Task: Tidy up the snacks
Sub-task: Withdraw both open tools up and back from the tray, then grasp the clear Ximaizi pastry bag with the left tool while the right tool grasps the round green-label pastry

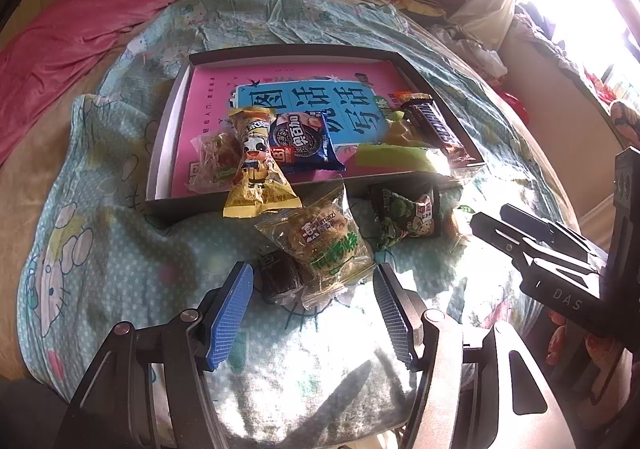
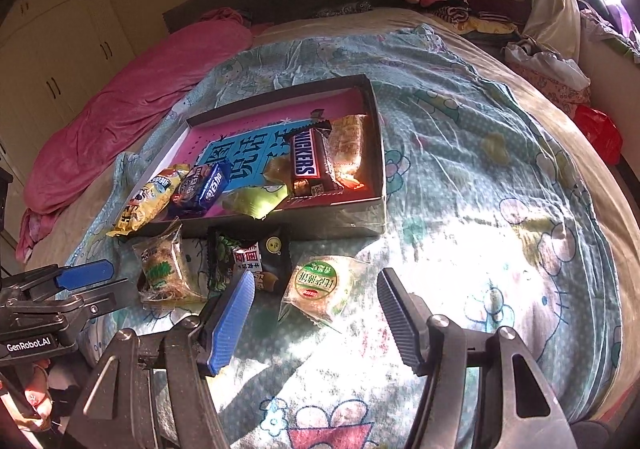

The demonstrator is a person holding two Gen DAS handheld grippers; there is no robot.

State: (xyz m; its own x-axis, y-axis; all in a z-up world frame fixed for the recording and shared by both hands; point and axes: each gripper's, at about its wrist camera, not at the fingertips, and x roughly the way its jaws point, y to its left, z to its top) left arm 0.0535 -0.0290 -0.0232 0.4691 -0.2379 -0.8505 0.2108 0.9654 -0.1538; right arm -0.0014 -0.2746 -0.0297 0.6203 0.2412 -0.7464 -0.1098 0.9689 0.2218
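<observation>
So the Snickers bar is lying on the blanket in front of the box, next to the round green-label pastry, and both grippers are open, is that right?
Not quite. The Snickers bar lies inside the box, at its right end, as the right wrist view shows. The round green-label pastry does lie on the blanket in front of the box, and the left gripper and right gripper are both open.

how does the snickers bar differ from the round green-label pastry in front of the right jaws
The Snickers bar is long, brown and opaque, lying inside the box. The round pastry is a flat disc in clear wrap with a green label, outside the box on the bedspread. Both are sealed, and neither is gripped.
</observation>
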